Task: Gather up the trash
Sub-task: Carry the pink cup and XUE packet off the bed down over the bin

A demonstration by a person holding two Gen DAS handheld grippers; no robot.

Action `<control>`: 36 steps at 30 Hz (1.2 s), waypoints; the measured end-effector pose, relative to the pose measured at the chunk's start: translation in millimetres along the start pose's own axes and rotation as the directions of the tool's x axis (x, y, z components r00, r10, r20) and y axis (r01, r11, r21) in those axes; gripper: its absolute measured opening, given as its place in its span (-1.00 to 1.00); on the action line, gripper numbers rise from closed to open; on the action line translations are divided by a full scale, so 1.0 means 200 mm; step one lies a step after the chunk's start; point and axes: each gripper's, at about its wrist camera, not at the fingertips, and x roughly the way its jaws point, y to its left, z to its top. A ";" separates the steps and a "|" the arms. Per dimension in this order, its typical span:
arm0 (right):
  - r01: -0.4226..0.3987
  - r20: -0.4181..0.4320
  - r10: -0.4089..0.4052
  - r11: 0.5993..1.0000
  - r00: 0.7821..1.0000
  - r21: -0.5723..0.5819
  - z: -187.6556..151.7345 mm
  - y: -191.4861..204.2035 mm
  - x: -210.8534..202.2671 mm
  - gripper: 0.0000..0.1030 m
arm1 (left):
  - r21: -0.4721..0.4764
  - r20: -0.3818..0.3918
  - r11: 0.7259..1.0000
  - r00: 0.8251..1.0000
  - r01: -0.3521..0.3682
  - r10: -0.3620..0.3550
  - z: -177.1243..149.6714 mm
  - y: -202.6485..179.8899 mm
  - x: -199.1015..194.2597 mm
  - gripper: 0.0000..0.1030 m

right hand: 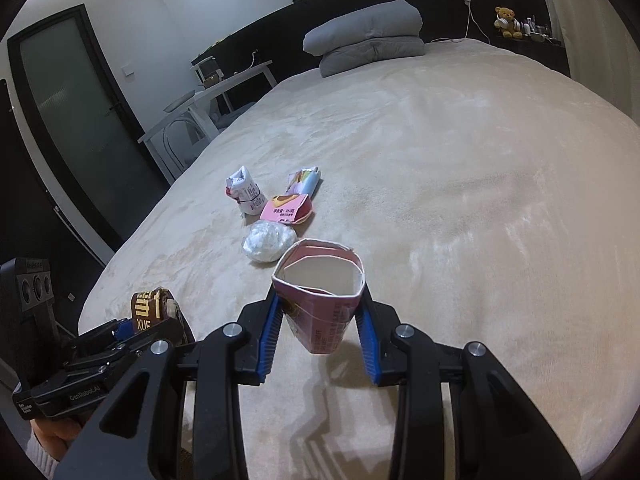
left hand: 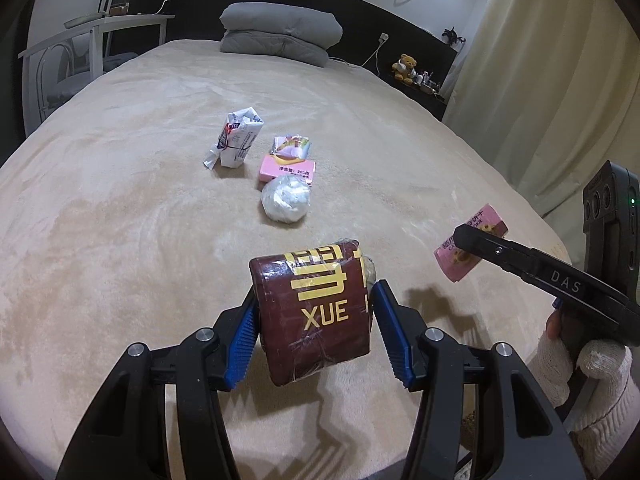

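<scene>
The left gripper [left hand: 314,330] is clenched on a brown box [left hand: 316,312] wrapped in glossy film, and the right gripper [right hand: 320,326] is clenched on an open pink carton [right hand: 322,292]; both are held in the air over the near edge of the bed [left hand: 120,208]. The likeliest slip, I judge, is the box: its film is slick and creased, the blue ribbed pads [left hand: 240,344] catch it low on its sides, and it sits tilted, so a quick swing could let it rotate out and fall. The carton is thin card, already squeezed out of square at its mouth, and harder pressure would crush it while a lighter hold could drop it. With the two grippers close side by side, they could also knock each other when they move. Four pieces are left near the middle of the bed, bunched together: a crumpled white carton [left hand: 236,142] standing upright on the left, a crinkled foil wrapper [left hand: 292,146] to its right, a flat pink box [left hand: 286,168] just in front of the wrapper, and a round wad of clear plastic [left hand: 286,198] touching the pink box on its near side. The bedcover is soft, napped plush, so light pieces may sink in or roll when nudged, and no bin shows in either view.
</scene>
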 end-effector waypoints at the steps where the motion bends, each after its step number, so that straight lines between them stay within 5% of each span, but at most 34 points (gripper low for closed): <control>1: -0.002 -0.001 0.002 1.000 1.000 0.004 -0.02 0.00 -0.02 -0.31 | 0.004 -0.001 1.000 1.000 -0.001 0.001 -0.02 -0.01 -0.01 0.05; 36: -0.047 0.038 0.048 0.999 0.998 -0.018 -0.61 0.16 -0.56 -0.31 | 0.053 0.047 0.998 0.998 0.045 -0.047 -0.50 -0.22 -0.39 0.05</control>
